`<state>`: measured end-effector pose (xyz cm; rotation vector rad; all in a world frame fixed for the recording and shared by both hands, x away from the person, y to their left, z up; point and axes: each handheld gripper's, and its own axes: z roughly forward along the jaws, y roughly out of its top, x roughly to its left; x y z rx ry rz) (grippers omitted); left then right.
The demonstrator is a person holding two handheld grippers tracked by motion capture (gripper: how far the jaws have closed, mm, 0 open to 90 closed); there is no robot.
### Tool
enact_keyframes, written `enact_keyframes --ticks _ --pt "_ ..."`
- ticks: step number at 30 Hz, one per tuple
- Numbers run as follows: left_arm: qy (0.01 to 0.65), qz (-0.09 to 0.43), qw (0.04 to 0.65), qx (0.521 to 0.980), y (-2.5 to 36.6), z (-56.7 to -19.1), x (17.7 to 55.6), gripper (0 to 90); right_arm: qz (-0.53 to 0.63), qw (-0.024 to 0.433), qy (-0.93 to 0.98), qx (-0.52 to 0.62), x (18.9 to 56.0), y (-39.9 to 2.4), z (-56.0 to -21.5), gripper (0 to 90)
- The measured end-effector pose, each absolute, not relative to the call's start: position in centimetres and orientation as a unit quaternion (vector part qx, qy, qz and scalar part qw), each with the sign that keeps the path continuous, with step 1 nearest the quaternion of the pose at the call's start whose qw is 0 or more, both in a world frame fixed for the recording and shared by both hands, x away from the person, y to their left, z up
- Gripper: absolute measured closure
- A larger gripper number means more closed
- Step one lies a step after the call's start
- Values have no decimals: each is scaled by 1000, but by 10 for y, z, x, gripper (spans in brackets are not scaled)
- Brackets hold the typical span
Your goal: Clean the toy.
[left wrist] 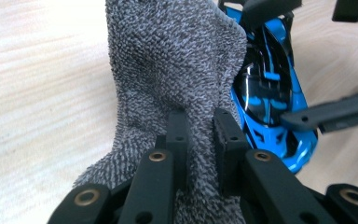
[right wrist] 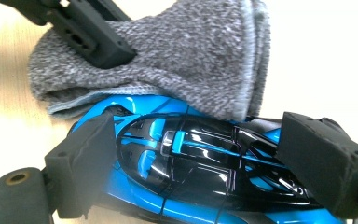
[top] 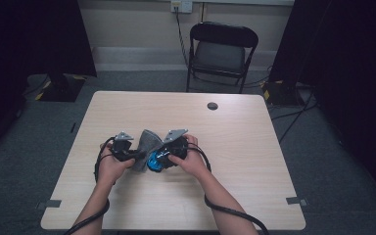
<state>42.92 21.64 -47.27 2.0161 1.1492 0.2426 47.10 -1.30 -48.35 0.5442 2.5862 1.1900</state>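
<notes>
Toy car point(right wrist: 191, 172) is being wiped: it's clamped by the right gripper point(right wrist: 200, 163), with the cloth point(left wrist: 177, 79) pinched in the left gripper point(left wrist: 200, 140). Next, cloth probably gets dragged along the roof.

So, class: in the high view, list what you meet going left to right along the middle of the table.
Left gripper → grey cloth → blue and black toy car → right gripper.

No readable text anywhere — no label, brand or number (checked every view)
</notes>
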Motion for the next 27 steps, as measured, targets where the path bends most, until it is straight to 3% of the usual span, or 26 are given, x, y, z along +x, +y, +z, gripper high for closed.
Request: enact_keyframes --ticks 20,27 --pt "452 65 404 793 241 -469 395 789 409 122 885 186 471 -13 -484 113" --pt "457 95 425 776 248 -450 398 789 411 123 883 189 471 -14 -484 113"
